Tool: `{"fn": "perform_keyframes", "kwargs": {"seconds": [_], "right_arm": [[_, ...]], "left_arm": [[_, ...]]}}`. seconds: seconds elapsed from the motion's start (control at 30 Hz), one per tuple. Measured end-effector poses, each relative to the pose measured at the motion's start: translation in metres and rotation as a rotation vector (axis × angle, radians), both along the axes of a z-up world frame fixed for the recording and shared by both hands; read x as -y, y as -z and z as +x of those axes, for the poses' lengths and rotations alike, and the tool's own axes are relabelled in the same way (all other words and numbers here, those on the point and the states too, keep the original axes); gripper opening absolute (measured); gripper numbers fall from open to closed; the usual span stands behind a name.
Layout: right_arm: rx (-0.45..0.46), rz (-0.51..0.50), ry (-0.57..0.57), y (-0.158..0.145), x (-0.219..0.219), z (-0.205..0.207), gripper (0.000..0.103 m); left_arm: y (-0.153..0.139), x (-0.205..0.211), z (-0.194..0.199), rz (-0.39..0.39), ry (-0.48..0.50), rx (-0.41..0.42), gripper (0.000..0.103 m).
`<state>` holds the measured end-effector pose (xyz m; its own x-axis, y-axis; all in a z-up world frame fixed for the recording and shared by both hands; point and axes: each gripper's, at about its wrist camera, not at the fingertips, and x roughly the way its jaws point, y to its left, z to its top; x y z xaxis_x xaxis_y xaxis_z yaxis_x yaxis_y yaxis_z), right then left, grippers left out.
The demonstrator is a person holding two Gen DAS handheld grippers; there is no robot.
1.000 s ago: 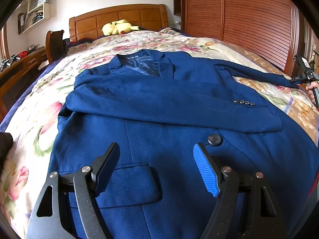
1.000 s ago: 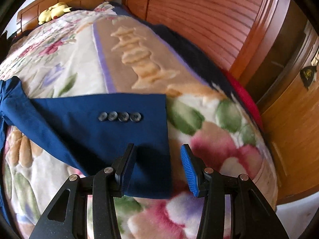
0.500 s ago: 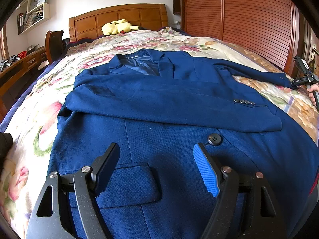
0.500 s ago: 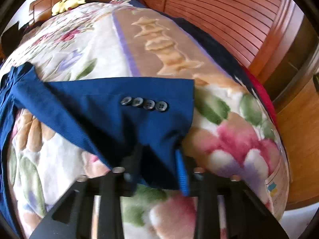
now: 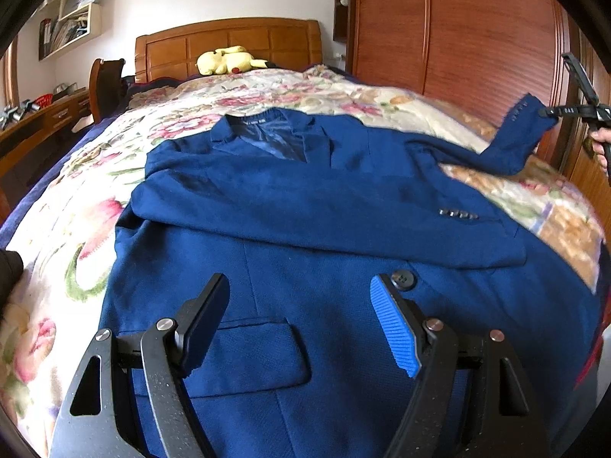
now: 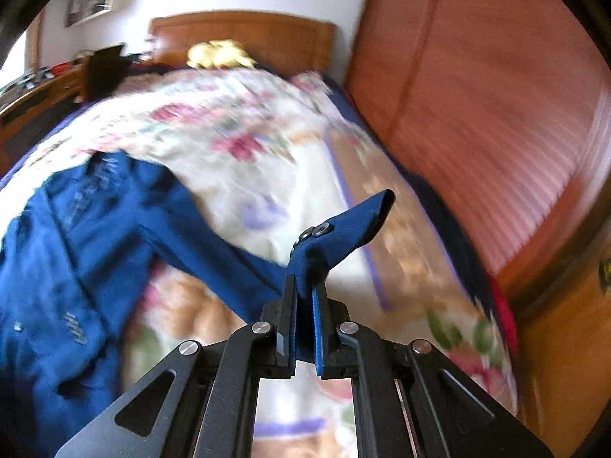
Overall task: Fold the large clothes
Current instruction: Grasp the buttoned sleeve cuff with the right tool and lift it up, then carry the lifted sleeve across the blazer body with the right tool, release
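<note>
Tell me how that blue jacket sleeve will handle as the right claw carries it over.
Likely floppy: the sleeve sags between the right claw and the jacket. Probably no slip: the cuff is pinched between the shut fingers. It may tug the jacket's shoulder, which already looks rumpled in the left view.

We see a navy blue jacket (image 5: 343, 267) on a cream floral blanket (image 5: 61, 252) (pink and green blooms), a yellow plush toy (image 5: 225, 60) far behind.

Bright, even daylight; fisheye edges bend and darken. The right wrist view is smeared, probably motion blur.
</note>
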<state>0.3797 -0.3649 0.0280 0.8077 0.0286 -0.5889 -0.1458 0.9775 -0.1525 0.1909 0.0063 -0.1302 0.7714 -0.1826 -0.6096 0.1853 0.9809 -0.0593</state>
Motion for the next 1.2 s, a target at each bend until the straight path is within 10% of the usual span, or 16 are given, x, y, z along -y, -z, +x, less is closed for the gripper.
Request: {"fn": "perform_keyframes", "kwargs": {"seconds": [0.47, 0.83, 1.2], "right_arm": [[0.255, 0.006, -0.302, -0.112, -0.147, -0.09, 0.006], [0.31, 0.035, -0.47, -0.12, -0.169, -0.174, 0.006], [0.147, -0.004, -0.515, -0.08, -0.174, -0.204, 0.006]], "left_arm": [[-0.02, -0.025, -0.028, -0.011, -0.007, 0.047, 0.077], [-0.024, -0.047, -0.043, -0.01, -0.046, 0.065, 0.077], [-0.025, -0.067, -0.048, -0.023, -0.087, 0.072, 0.077]]}}
